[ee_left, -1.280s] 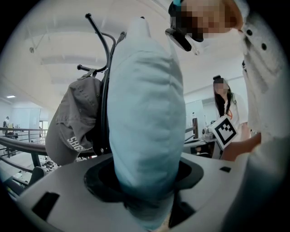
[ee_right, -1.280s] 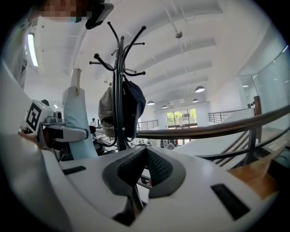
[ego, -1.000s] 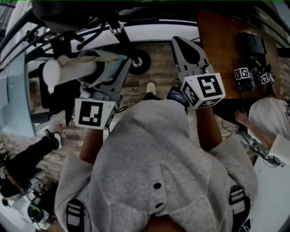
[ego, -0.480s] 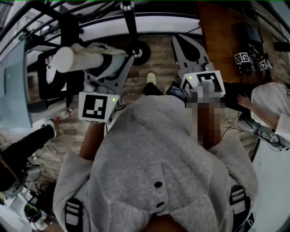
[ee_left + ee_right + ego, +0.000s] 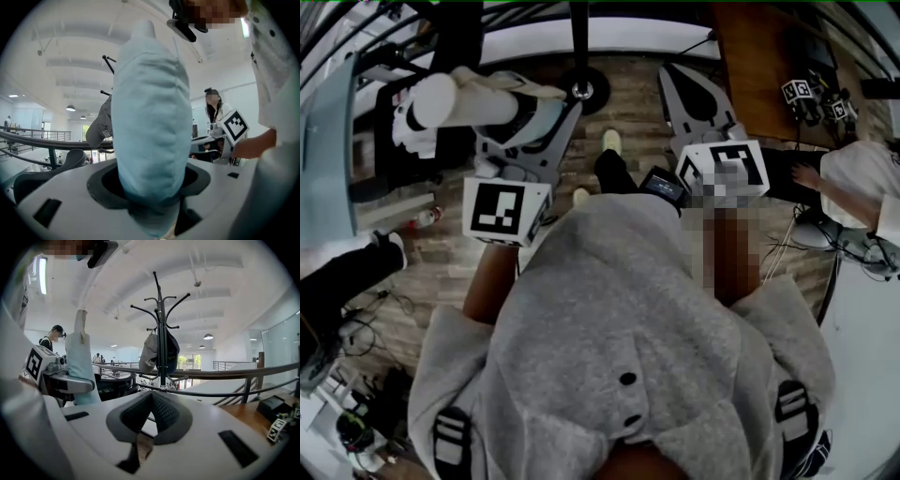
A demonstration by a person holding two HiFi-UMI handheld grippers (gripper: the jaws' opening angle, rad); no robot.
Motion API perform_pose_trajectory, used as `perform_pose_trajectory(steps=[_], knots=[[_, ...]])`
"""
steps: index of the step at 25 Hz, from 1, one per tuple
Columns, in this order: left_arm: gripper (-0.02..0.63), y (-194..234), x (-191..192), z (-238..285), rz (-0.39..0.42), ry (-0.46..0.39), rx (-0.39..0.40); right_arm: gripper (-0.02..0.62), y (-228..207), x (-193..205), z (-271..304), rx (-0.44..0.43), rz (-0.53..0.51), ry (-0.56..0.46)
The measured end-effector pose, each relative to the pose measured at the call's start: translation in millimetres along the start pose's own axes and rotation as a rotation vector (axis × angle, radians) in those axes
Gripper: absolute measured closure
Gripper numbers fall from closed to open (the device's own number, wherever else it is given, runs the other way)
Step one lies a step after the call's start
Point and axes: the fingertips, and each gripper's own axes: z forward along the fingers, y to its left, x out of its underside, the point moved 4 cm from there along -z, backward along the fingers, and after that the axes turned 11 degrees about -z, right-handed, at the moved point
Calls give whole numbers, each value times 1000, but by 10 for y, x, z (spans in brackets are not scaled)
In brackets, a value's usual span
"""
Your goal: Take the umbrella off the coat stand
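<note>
My left gripper (image 5: 534, 105) is shut on the folded pale-blue umbrella (image 5: 478, 98), which lies crosswise in its jaws with the white end pointing left. The umbrella (image 5: 150, 117) stands up between the jaws and fills the middle of the left gripper view, hiding the left gripper (image 5: 150, 185) tips. The black coat stand (image 5: 161, 333), with a cap and a dark bag on its hooks, rises beyond my right gripper (image 5: 151, 397). Its pole and round base (image 5: 584, 91) show at the top of the head view, apart from the umbrella. My right gripper (image 5: 698, 89) is shut with nothing in it.
A curved railing (image 5: 220, 373) runs behind the stand. A wooden desk (image 5: 750, 37) with other marker-cube grippers (image 5: 802, 92) is at the upper right, where a seated person (image 5: 858, 178) works. A bottle (image 5: 427, 217) lies on the wood floor at left.
Both grippers have drawn back from the coat stand, whose base has slid toward the top of the head view. The umbrella has stayed in the left gripper throughout.
</note>
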Motion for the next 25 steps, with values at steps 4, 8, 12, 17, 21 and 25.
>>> perform_pose_trajectory(steps=[4,8,12,17,21,25], knots=[[324,-147,135,-279,-16,30,17,586,219,50,-267,11,-22,21],[324,-339,158,-410,-3,21,28,586,271,-3,-539,12,-16,-10],[324,-460,206,-481,5,58,31,586,253,-44,-725,12,-9,-17],[324,-650,169,-415,7,55,28,586,103,-17,-874,13,-8,-7],[324,-871,184,-309,16,57,11,586,-60,86,-1052,-6,-42,-6],[324,-1111,241,-153,22,83,6,586,-285,233,-1229,10,-18,-7]])
